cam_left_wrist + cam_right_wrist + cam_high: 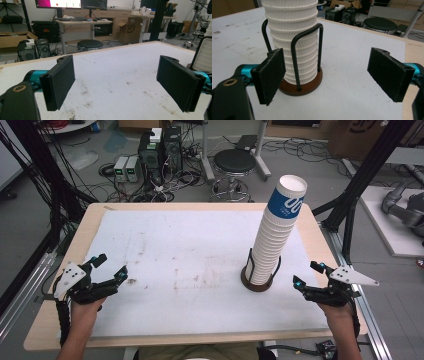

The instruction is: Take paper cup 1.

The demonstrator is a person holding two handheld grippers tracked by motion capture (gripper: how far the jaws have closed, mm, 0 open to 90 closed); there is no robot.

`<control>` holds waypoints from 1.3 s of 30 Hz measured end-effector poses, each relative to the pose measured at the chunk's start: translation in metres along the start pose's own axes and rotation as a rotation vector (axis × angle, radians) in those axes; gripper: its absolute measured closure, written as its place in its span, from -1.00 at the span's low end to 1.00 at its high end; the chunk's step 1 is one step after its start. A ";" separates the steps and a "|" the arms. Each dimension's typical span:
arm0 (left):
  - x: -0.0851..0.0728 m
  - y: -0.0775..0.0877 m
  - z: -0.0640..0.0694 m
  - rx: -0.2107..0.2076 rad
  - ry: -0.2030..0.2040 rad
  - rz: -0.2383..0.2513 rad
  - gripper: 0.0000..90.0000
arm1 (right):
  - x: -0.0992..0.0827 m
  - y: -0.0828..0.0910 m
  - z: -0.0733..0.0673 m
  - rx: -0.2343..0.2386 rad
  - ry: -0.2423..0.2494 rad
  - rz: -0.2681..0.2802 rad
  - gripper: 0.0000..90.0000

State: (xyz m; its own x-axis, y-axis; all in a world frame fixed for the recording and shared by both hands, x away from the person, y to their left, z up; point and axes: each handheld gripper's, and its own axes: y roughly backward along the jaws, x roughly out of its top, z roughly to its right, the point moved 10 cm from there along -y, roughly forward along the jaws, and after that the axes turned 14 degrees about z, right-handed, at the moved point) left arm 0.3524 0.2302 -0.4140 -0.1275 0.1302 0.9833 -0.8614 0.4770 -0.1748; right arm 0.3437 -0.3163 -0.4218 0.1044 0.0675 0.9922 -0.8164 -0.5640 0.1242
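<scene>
White paper cups (278, 232) tower in a wire holder (260, 279) on the counter (165, 250). Right tongs (305, 275) hover agape just right of that holder, gripping nothing; left tongs (111, 266) gape empty, well left of it.

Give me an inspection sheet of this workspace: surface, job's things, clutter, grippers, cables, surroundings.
Surface: white mat on a wooden table, stained with brown marks near the middle.
Job's things: tall cup stack, top cup with a blue band, upright in a wire holder on a brown base, right of centre.
Clutter: nothing seen on the mat.
Grippers: left gripper at the mat's left edge, jaws open, nothing between them; right gripper beside the holder, jaws open, not touching it.
Cables: tangle on the floor beyond the table.
Surroundings: stool, computer boxes, desks with monitors.
</scene>
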 end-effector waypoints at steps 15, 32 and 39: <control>0.000 -0.006 0.007 -0.039 -0.003 -0.025 -0.66 | -0.006 0.001 0.000 0.011 -0.017 -0.006 -0.66; 0.058 -0.065 0.071 -0.300 0.068 -0.049 -0.67 | -0.007 -0.001 -0.004 0.026 -0.015 -0.021 -0.66; 0.081 -0.091 0.098 -0.392 0.059 -0.060 -0.67 | -0.007 0.001 -0.005 0.024 -0.016 -0.025 -0.66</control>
State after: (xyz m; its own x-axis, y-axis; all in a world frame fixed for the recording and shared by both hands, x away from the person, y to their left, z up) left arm 0.3725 0.1119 -0.3130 -0.0441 0.1366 0.9896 -0.6119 0.7793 -0.1348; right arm 0.3389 -0.3134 -0.4287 0.1343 0.0688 0.9885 -0.7995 -0.5819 0.1491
